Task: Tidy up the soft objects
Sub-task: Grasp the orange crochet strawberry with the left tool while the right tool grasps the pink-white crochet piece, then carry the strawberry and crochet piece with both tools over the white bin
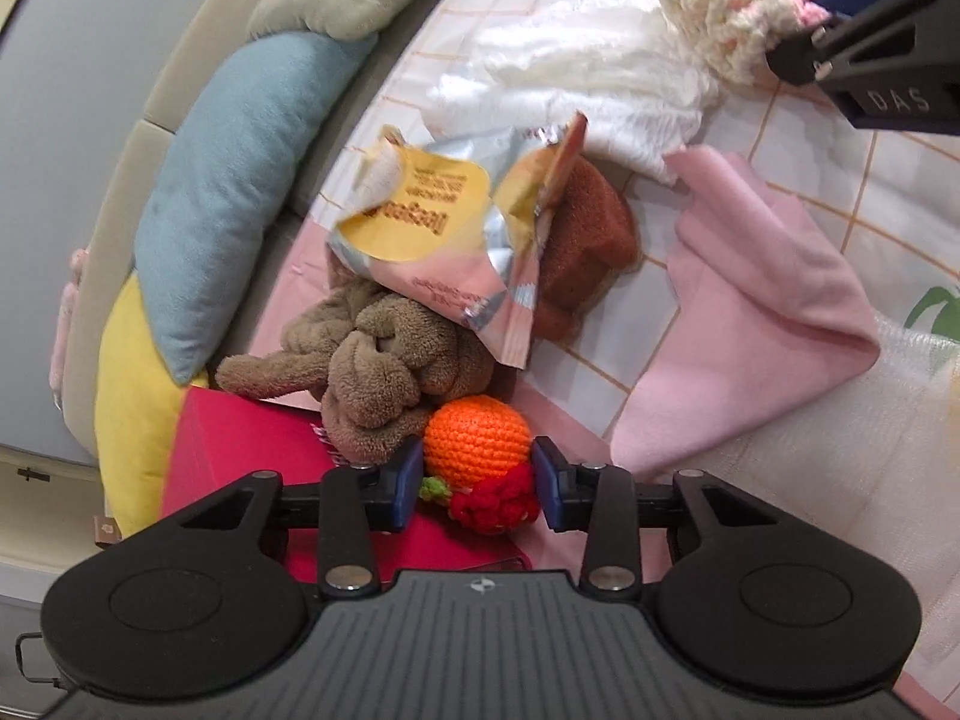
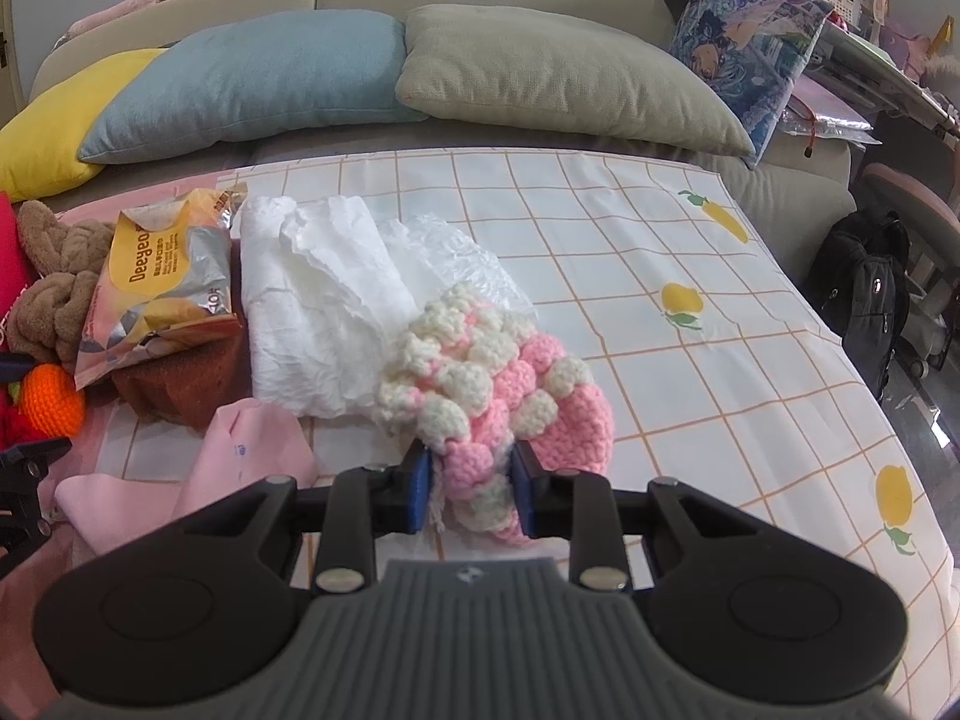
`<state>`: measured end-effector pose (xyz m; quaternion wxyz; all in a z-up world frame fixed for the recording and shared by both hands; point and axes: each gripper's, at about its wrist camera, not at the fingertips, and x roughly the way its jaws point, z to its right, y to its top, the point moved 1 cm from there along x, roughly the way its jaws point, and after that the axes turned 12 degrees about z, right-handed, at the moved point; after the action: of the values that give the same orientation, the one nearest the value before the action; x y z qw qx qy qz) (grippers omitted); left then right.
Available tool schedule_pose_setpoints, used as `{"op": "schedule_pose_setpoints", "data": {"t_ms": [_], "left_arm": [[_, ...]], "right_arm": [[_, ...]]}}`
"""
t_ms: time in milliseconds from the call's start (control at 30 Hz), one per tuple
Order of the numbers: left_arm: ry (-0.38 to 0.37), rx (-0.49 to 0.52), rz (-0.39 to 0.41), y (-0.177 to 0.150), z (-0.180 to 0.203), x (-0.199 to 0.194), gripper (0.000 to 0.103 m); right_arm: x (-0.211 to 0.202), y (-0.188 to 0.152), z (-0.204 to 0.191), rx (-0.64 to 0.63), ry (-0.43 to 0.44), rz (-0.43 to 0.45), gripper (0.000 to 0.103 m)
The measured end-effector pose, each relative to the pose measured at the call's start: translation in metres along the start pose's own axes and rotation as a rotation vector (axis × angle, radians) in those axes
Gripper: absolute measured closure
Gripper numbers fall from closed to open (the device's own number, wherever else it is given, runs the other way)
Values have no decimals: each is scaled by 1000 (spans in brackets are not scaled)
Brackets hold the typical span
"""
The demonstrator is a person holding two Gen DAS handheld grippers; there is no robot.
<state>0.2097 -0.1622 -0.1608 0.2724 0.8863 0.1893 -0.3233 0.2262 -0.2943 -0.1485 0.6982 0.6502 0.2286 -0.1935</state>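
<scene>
Left claw [image 1: 477, 480] clamped on crochet fruit toy [image 1: 477, 450]: orange ball toward the far end, red knit part and green tuft toward the camera, so its long axis runs roughly along the fingers. Blue pads [image 1: 408, 477] press both sides of it. It sits over the edge of a magenta box [image 1: 240, 450], touching the tan plush [image 1: 384, 366].

Right claw [image 2: 471, 489] clamped on pink-and-cream crochet piece [image 2: 498, 384]. Long axis runs away from the claw and up-left, cream end far, pink end at the pads. Far end lies on the white crumpled cloth [image 2: 318, 312]; can't tell if the rest touches the bed.

Bed has a grid sheet with lemon prints [image 2: 660, 240]. On it: snack bag [image 2: 162, 282] lying on a brown sponge-like block [image 2: 192, 378], opening pointing away toward the pillows; pink cloth [image 2: 240, 456] just left of the right claw. Yellow pillow [image 2: 54, 114], blue pillow [image 2: 252, 72] and beige pillow [image 2: 558, 72] sit along the headboard.
</scene>
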Motion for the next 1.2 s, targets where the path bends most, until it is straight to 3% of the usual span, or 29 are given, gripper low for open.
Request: {"op": "schedule_pose_setpoints", "data": {"t_ms": [433, 767, 900, 1000, 1200], "left_arm": [[-71, -161, 120, -5, -29, -66, 59], [-152, -425, 259, -34, -66, -140, 59], [-201, -552, 328, -54, -87, -169, 59], [-197, -628, 351, -72, -103, -186, 59], [-141, -738, 305, -118, -135, -200, 59]], "right_arm": [[-43, 5, -7, 19, 16, 5, 81], [-121, 14, -25, 133, 90, 67, 81], [-155, 20, -46, 142, 154, 102, 81], [-174, 24, -66, 129, 219, 111, 81], [-204, 35, -120, 66, 376, 118, 81]]}}
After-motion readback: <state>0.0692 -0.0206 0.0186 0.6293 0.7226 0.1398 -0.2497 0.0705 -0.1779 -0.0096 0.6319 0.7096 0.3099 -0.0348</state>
